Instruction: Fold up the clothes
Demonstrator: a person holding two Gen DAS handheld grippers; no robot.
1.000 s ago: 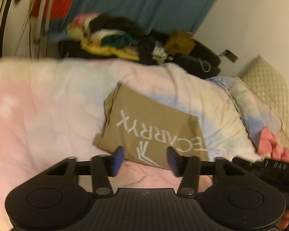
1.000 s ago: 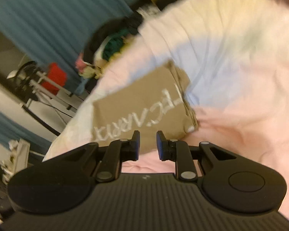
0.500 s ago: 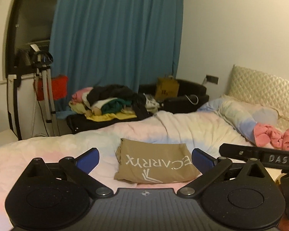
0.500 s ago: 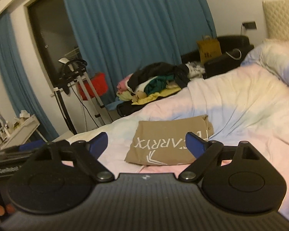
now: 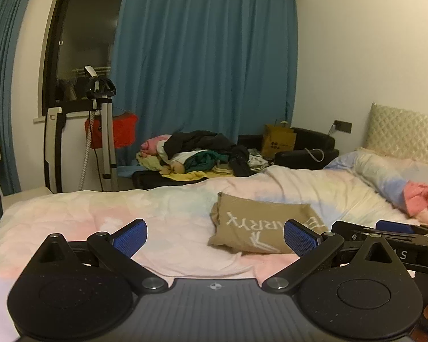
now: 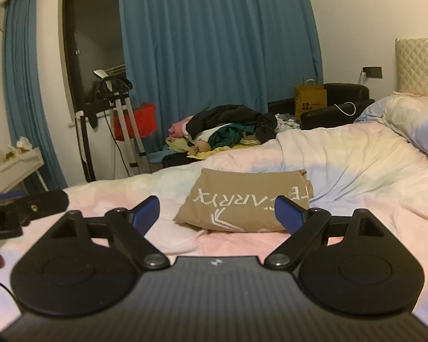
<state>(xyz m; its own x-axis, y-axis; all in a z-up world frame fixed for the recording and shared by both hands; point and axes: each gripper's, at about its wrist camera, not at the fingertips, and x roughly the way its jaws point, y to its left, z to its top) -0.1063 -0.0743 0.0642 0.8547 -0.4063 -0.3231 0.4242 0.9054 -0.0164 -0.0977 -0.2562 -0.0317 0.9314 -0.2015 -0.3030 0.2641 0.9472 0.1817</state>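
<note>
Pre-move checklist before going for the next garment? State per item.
1. Left gripper empty, fingers apart after just opening: ok.
2. Right gripper empty, fingers apart after just opening: ok.
3. Tan shirt folded, flat on the bed, neither gripper touching it: ok.
4. Shirt edges squared: not ok, some fabric bunches out at its right end.
5. Next garment in view: ok, clothes pile beyond the bed and a pink garment by the pillow.
6. Pile reachable from this stance: cannot tell.
</note>
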